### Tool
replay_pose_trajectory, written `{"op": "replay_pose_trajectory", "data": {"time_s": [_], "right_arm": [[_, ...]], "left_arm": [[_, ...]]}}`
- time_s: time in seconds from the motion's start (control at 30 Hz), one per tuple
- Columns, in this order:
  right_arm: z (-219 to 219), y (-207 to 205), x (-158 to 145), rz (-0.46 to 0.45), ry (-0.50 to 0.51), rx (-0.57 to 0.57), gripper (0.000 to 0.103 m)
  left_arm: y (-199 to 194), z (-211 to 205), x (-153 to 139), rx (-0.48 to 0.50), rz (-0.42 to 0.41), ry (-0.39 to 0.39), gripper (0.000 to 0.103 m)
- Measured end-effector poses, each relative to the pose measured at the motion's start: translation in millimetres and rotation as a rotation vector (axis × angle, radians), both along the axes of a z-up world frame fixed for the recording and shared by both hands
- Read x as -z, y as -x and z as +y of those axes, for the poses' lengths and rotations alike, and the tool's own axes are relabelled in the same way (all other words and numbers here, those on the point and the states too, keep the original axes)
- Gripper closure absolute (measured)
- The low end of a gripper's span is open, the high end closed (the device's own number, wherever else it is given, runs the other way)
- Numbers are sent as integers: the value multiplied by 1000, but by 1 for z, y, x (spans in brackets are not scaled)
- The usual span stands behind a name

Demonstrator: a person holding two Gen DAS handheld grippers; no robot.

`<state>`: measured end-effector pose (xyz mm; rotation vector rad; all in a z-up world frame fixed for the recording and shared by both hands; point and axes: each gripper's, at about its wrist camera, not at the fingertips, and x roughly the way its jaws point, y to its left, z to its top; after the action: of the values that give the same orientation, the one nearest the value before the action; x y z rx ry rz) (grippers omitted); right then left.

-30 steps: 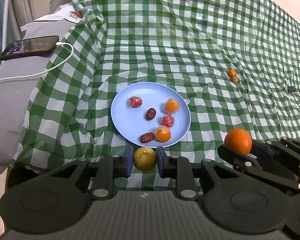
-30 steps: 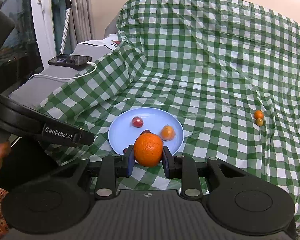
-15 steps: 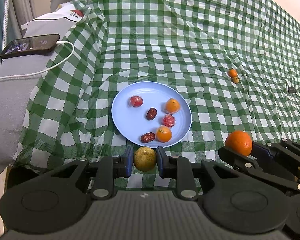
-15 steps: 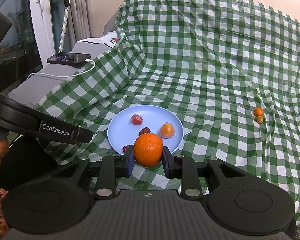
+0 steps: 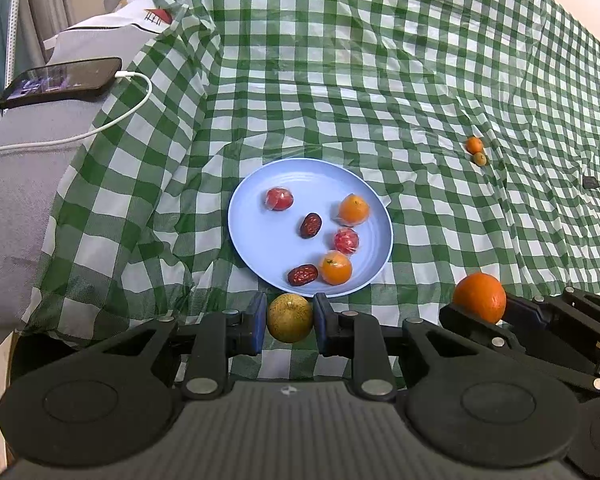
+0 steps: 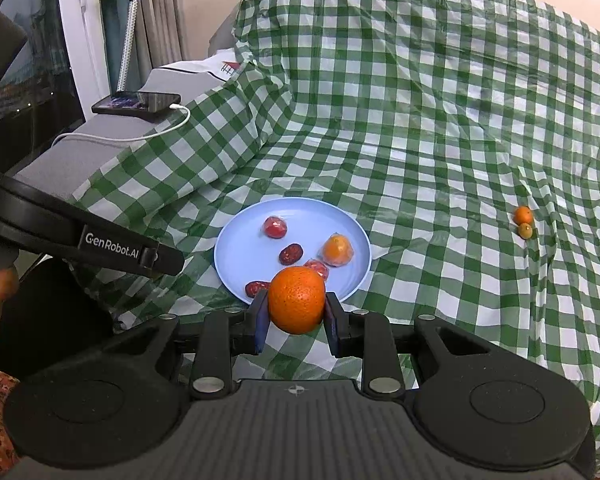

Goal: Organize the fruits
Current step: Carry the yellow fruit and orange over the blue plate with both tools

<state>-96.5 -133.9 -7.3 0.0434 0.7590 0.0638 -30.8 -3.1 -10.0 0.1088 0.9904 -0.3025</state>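
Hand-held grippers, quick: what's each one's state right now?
Left hand-held gripper: shut on the yellow-green fruit.
Right hand-held gripper: shut on the orange.

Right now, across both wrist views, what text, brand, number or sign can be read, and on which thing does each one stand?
"GenRobot.AI": white lettering on the black body of the left gripper, seen at the left of the right wrist view.
Phone screen: lit, but its content is too blurred to read.
White fabric behind the phone: a small red and dark printed drawing, no legible words.
Small emblem on each gripper's ribbed body: a symbol, no letters.
Nothing else bears readable text.
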Motion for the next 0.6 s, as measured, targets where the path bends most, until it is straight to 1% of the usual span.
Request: {"op": "replay_pose_trajectory", "data": {"time_s": [0.27,0.6], "right_arm": [[-4,-16,8,31,0,-3,73],[-11,-66,21,42,-6,18,73]], "left_arm": [[-23,0,6,-20,18,-8,76],[-80,-12,17,-43,22,-14,76]]}}
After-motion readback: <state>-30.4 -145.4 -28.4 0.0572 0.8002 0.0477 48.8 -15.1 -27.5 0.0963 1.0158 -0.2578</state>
